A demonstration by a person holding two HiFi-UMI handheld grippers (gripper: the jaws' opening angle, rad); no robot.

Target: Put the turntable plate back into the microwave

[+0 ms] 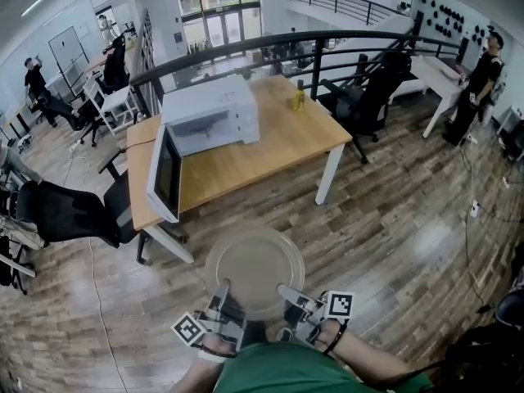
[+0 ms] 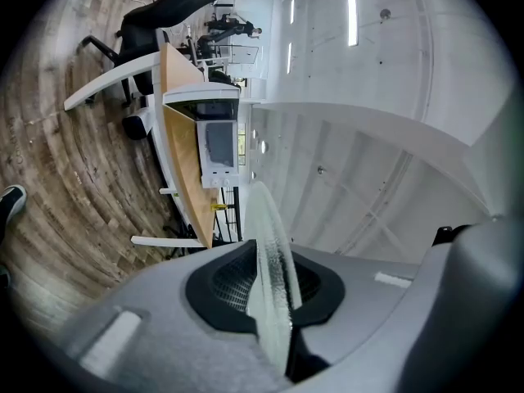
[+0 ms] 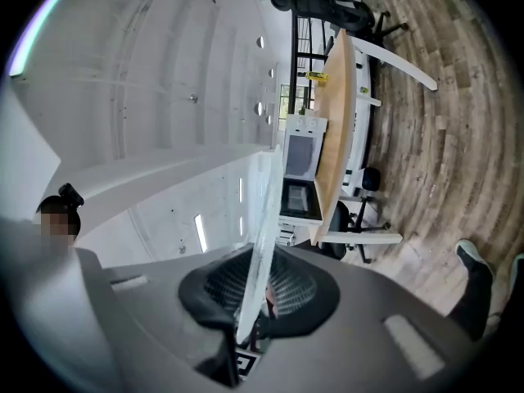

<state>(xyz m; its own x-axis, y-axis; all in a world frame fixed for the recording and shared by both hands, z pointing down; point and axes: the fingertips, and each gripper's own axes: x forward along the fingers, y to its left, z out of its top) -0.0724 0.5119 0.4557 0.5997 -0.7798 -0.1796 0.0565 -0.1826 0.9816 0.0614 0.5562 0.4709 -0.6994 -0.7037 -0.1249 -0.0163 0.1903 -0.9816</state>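
I have my left gripper and right gripper both pinching the round, clear glass turntable plate by its near rim.

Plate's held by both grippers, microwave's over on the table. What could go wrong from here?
The left gripper and right gripper pinch the glass plate only at its near rim; the rest juts out unsupported, so it could tip or slip onto the wooden floor.
The microwave door stands open past the table edge; the plate could knock it on the way in.
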